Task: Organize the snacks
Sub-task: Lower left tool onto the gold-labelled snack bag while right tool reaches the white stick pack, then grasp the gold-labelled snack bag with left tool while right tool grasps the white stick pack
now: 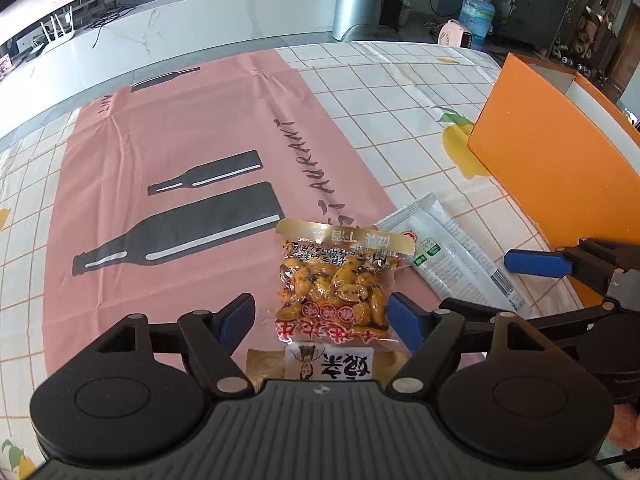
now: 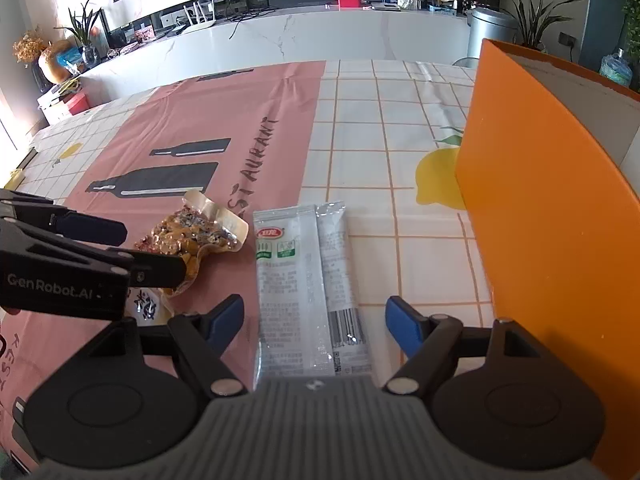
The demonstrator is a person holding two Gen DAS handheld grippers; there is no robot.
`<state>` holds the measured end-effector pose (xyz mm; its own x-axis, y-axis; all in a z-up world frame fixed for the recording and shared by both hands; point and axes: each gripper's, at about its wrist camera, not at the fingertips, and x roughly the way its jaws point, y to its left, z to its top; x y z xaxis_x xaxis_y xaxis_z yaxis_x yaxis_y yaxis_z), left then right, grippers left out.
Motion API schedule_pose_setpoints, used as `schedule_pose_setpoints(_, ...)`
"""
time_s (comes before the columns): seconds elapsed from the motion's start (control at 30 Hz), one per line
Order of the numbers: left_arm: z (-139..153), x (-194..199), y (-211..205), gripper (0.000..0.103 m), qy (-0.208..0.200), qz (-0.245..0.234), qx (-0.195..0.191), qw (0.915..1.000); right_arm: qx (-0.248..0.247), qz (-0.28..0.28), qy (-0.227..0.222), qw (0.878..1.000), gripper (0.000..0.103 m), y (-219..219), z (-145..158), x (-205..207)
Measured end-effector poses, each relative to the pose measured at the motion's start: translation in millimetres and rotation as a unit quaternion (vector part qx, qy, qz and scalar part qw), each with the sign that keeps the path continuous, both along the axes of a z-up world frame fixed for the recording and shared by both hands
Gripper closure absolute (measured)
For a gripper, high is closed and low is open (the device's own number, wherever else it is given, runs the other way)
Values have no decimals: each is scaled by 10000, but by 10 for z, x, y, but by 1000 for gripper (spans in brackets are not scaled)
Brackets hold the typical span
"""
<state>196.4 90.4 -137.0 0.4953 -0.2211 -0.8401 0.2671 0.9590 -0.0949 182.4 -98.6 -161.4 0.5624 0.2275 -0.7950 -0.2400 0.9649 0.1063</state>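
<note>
Blue-padded, the left gripper point(image 1: 322, 318) stands spread wide, with a clear vacuum-sealed pack of orange-yellow snacks point(image 1: 334, 290) lying flat between its fingers, untouched on the pink cloth point(image 1: 180, 128). The right gripper point(image 2: 314, 320) also gapes wide around a white-and-clear plastic sachet point(image 2: 296, 280), pads apart from it. A tall orange cardboard box point(image 2: 540, 216) stands right of its fingers.

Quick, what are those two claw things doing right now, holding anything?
Left gripper: open, astride the peanut packet, not gripping it.
Right gripper: open, astride the white sachet, not gripping it.
</note>
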Motion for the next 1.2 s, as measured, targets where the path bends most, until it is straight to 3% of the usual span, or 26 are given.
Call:
schedule_pose_setpoints(0.57,-150,82,61,4,-173,172,-494,9985,-405,251,-252,9985,30,161,-56,11)
schedule_pose_setpoints(0.63,-153,92,83,8,-210,252,-651,9973,-399,288,-267,9984,30,179,-57,16)
schedule_pose_setpoints(0.67,-151,92,86,16,-229,283,-707,9968,-419,318,-280,9982,31,189,-57,15)
schedule_pose_setpoints(0.87,-125,71,129,23,-134,646,-964,9931,-438,465,-344,9974,53,248,-29,-9)
schedule_pose_setpoints(0.93,-111,62,147,25,-5,810,-1030,9914,-458,452,-301,9975,54,268,-19,-4)
schedule_pose_setpoints(0.97,-90,40,158,35,-7,920,-1029,9904,-456,440,-274,9976,54,272,-16,0)
schedule_pose_setpoints(1.0,-60,22,179,37,-5,1007,-1065,9892,-456,424,-251,9977,55,274,-12,-1)
schedule_pose_setpoints(1.2,-44,-87,295,37,401,1235,-1163,9847,-439,496,-44,9978,57,313,30,-46)
